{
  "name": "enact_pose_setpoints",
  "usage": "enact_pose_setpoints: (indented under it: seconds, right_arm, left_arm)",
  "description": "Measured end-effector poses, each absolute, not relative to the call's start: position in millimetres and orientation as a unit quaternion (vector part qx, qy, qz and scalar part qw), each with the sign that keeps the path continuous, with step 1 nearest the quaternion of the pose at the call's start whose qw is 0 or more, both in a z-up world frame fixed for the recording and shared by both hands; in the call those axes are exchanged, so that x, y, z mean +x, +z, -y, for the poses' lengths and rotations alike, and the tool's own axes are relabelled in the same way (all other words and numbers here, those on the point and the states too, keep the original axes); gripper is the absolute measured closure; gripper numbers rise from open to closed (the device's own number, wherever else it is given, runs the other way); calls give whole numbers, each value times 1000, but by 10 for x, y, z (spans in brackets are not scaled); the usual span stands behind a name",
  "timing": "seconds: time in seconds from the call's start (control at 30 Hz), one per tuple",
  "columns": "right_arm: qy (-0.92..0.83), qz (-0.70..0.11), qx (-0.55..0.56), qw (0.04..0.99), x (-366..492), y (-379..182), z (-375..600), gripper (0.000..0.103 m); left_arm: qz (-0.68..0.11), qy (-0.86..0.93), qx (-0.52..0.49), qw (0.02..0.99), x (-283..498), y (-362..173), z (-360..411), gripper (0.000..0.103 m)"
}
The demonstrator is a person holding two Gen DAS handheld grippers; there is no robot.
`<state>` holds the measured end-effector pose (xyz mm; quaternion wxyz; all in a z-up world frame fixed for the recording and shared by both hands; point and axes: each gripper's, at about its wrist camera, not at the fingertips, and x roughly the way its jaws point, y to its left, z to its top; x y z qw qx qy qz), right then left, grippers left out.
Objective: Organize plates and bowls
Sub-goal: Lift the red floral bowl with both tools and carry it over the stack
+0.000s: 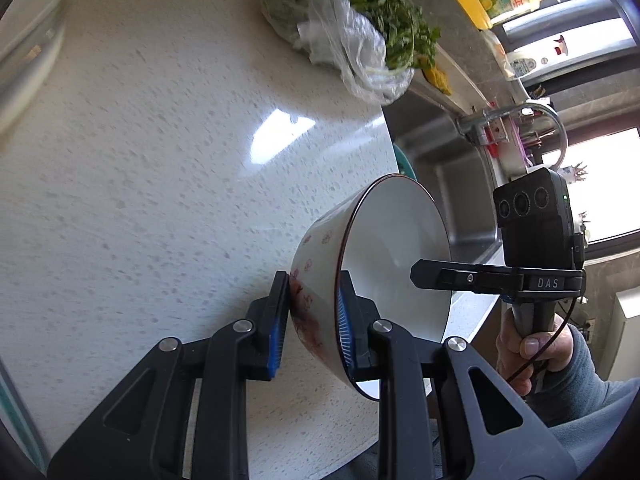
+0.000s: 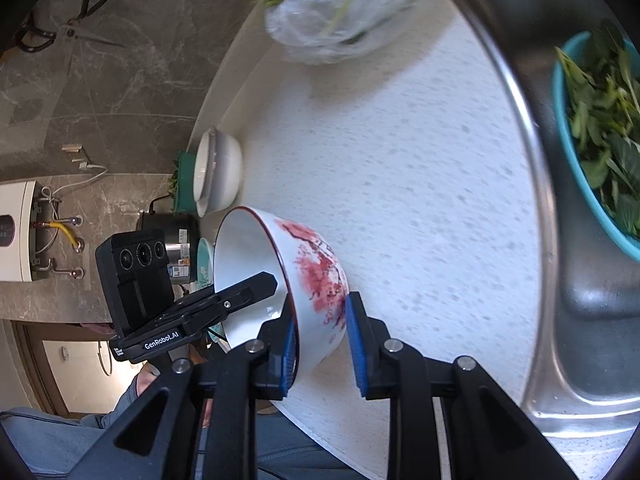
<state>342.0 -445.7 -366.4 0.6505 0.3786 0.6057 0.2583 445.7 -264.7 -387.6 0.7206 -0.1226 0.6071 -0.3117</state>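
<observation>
Clamping one bowl [image 1: 372, 280] rim, both grippers (left [image 1: 312, 320], right [image 2: 320, 332]) angled downward

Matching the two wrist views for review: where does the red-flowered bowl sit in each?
Left wrist: the red-flowered bowl is lower centre-right, rim clamped between fingers.
Right wrist: the bowl is lower centre-left, rim between fingers.
Shared landmark: the bag of greens at the top of both.
</observation>
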Motion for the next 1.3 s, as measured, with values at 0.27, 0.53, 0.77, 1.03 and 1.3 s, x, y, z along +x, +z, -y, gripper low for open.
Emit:
enact_pose_setpoints:
  seconds: [0.27, 0.53, 0.77, 1.03, 1.3]
  right_arm:
    - [289, -601, 359, 653, 3737, -3390, 4073, 77]
    - [337, -595, 317, 657, 4215, -3044, 3492, 77]
    - [382, -583, 264, 667, 4733, -2659, 2800, 77]
    - [388, -598, 220, 666, 5241, -2705, 2183, 77]
    - [360, -628, 212, 657, 5508, -3061, 1949, 77]
  left_arm:
    - [-589, -284, -130, 745, 4583, -3486, 2175, 83]
    - [-562, -252, -130, 777, 4896, -2955, 1471, 83]
    - [-536, -223, -104, 808, 5312, -2454, 879, 83]
    - [-554, -192, -86, 805, 5922, -2514, 335, 83]
    - [-589, -179, -75, 785, 6231, -2950, 176, 83]
